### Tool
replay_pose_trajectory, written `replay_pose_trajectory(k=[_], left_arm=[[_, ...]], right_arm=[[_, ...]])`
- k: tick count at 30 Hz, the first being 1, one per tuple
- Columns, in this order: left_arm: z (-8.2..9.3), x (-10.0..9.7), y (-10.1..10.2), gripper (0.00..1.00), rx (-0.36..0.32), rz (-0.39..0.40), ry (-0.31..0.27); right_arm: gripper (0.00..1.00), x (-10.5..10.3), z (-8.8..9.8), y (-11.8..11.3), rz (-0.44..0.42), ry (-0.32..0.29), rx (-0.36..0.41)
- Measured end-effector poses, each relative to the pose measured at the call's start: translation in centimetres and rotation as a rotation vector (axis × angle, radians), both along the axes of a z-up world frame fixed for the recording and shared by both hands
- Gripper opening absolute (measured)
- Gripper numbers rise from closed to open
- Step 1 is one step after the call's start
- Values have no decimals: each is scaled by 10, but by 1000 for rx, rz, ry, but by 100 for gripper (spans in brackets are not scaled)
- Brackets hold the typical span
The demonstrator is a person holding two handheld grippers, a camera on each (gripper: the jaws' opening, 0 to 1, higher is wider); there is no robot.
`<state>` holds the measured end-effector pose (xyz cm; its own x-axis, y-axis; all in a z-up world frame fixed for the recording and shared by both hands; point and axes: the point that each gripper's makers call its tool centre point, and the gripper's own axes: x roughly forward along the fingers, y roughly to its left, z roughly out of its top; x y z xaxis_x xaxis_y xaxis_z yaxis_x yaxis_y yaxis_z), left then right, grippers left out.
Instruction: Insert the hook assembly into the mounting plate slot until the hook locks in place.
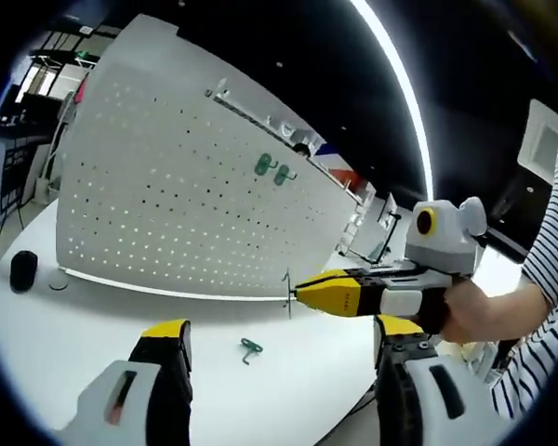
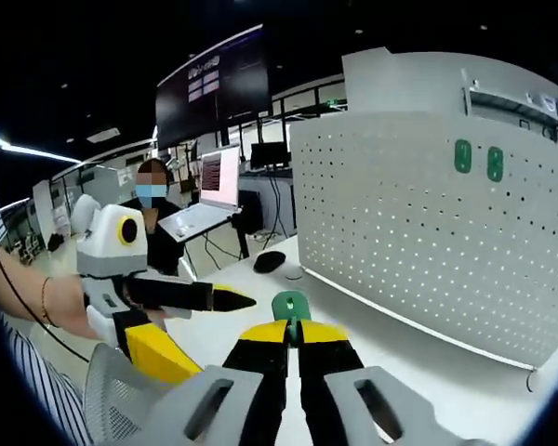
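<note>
White pegboard (image 1: 177,195), upright on white table (image 1: 102,344), bearing two green hooks (image 1: 272,169). One green hook (image 1: 250,349) loose on table. Right gripper (image 1: 302,293), jaws closed, near board's lower edge.

L gripper (image 1: 270,358) open, R gripper (image 2: 292,332) closed on hook.

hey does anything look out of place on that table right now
One green hook lies loose on the white table in front of the pegboard, while two others hang on it. Nothing looks spilled or damaged.

striped sleeve (image 1: 549,269), bracelet (image 2: 45,295), yellow-tipped black-and-white hand-held gripper (image 1: 307,291)
</note>
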<state>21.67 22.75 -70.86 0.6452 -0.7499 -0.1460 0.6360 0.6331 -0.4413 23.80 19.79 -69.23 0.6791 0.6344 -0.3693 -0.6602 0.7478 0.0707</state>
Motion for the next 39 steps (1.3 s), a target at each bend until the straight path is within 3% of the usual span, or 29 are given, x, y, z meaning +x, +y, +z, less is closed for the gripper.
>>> replay_pose_trajectory(k=[13, 23, 29, 36, 39], left_arm=[[-19, -7, -7, 100, 119, 3, -40], [-34, -10, -7, 100, 139, 14, -36], [-45, -12, -3, 100, 185, 31, -58], [-45, -8, 6, 100, 175, 65, -54], [-46, -6, 11, 100, 211, 76, -82]], right_arm=[[0, 16, 19, -10, -82, -97, 40], [0, 36, 36, -26, -181, -178, 64], [0, 48, 45, -35, -232, -219, 71], [0, 61, 49, -41, -278, -248, 81], [0, 66, 51, -44, -292, -259, 78]])
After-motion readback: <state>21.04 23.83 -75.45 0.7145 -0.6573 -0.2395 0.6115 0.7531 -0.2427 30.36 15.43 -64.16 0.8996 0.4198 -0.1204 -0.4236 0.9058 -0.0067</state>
